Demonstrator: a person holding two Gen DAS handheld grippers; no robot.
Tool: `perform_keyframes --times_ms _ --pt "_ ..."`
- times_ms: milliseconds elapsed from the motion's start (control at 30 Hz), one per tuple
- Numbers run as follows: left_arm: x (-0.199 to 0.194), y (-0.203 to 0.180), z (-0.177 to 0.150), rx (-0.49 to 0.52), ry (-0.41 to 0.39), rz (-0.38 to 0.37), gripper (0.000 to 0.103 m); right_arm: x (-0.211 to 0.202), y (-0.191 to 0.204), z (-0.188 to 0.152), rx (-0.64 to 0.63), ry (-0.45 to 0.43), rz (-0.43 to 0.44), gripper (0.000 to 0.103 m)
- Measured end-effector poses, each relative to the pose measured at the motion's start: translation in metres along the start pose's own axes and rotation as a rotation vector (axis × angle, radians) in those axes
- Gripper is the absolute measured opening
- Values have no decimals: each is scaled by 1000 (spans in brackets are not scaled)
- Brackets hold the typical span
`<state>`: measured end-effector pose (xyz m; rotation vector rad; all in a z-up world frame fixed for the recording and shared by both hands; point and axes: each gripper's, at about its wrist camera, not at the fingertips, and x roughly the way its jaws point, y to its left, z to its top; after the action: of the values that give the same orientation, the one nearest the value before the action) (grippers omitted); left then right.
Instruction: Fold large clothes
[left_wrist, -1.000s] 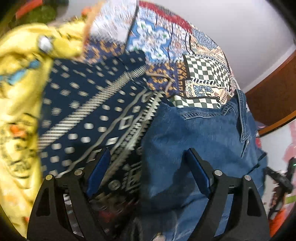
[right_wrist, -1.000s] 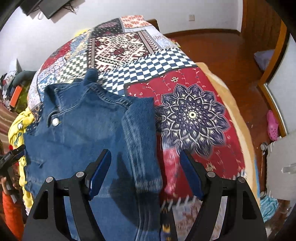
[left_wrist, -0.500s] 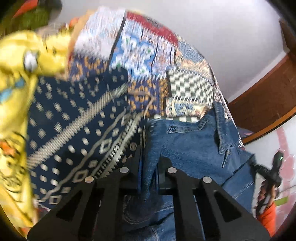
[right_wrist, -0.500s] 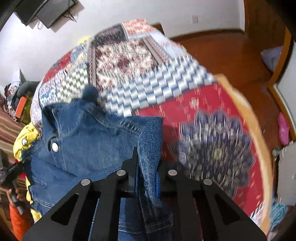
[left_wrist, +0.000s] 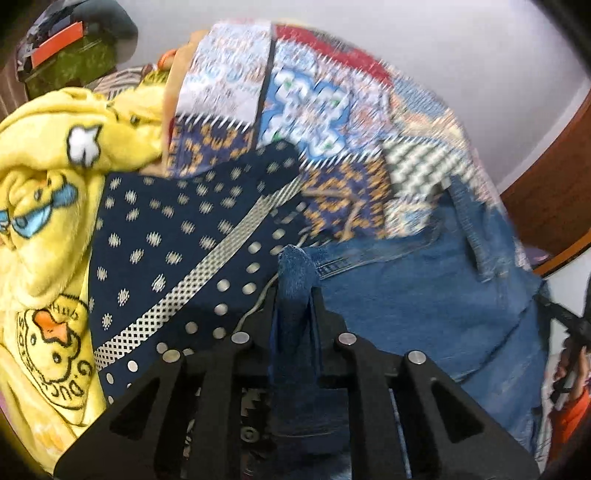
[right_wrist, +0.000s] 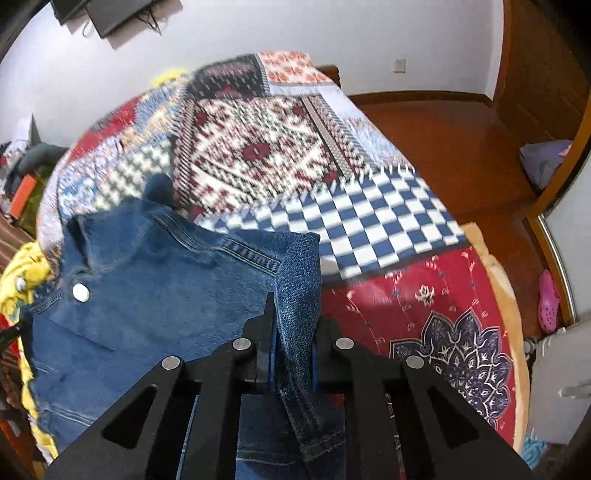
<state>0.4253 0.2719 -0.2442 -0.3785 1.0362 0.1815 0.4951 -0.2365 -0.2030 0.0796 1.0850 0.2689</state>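
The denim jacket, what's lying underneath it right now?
The denim jacket lies on the patchwork quilt covering the bed, pinched at either side by the left gripper and right gripper. The quilt beneath its body is covered, so anything else there is hidden.

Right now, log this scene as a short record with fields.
surface: patchwork quilt on a bed
garment: denim jacket, lying on the quilt, metal button showing
left gripper: jaws shut on a fold of the jacket's edge
right gripper: jaws shut on the jacket's sleeve
beside the jacket: yellow duck-print blanket on the left
fold status: not yet folded
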Motion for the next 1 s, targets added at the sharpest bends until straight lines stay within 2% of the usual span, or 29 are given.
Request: perform_keyframes --times_ms 100,267,400,500,567,633,667,733,800,833,867,1000 --pt "12 3 -10 26 38 44 20 0 -5 -4 3 -4 -5 15" --pt "-4 -3 -20 70 38 100 20 -21 -7 -9 -5 -16 -30 24" --pt "-32 -14 -24 126 28 138 20 -55 0 -12 -38 -67 -64 25" --pt "-62 -24 -30 156 -10 123 23 -81 4 -17 -53 -95 -43 28" --pt "-84 -31 -36 169 -43 107 29 -103 6 -22 -56 -120 -19 32" --pt "-107 -38 -44 182 -81 100 49 -123 11 -28 -69 -151 -8 43" --pt "-116 -41 -48 189 -98 100 54 -133 13 -31 -80 -167 -9 46" --pt "-136 -48 -59 206 -128 106 74 -153 19 -40 -108 -199 -22 63" --pt "-154 -54 -72 218 -146 104 84 -174 25 -51 -134 -236 -31 77" --pt "-160 -57 -78 223 -153 100 86 -180 25 -56 -141 -247 -29 83" --pt "-168 -59 -85 230 -159 94 86 -187 26 -62 -150 -255 -27 84" --pt "-188 -59 -117 223 -159 81 93 -204 29 -86 -196 -239 -12 85"
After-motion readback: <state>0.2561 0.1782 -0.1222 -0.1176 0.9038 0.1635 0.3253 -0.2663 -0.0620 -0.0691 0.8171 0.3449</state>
